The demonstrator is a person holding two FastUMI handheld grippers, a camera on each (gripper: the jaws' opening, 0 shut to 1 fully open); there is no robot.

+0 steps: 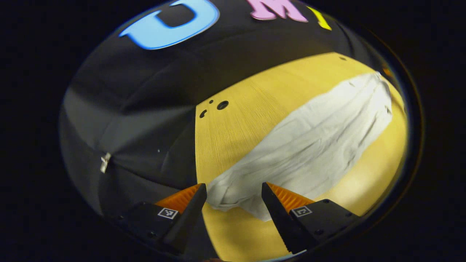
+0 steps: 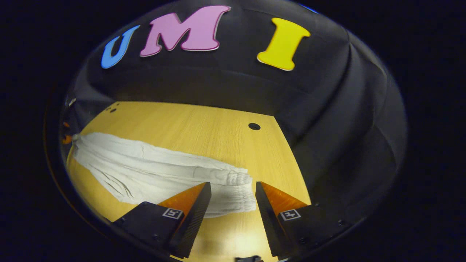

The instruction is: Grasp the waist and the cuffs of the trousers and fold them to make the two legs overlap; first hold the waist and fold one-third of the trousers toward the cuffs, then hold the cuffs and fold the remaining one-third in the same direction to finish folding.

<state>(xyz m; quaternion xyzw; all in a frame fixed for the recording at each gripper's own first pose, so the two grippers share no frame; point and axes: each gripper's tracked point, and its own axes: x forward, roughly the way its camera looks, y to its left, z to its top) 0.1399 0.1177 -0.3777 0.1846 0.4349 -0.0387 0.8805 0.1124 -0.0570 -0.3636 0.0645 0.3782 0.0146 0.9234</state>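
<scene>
Your left gripper [image 1: 234, 189] hangs wide open and empty over the cuff end of the pale grey, creased cotton trousers [image 1: 313, 145], which lie stretched along the yellow wood-grain table [image 1: 240, 120]. Your right gripper [image 2: 233, 189] is equally agape, holding nothing, above the elasticated waist [image 2: 236, 191]. Risk: the legs already appear stacked; a shallow pinch may catch one layer only, separating them, and uneven lifting would skew the fold.

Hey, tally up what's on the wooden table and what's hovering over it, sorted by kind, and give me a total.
Trousers, white, lying flat on the table: 1
Grippers, left gripper and right gripper, both open: 2
Total: 3
</scene>
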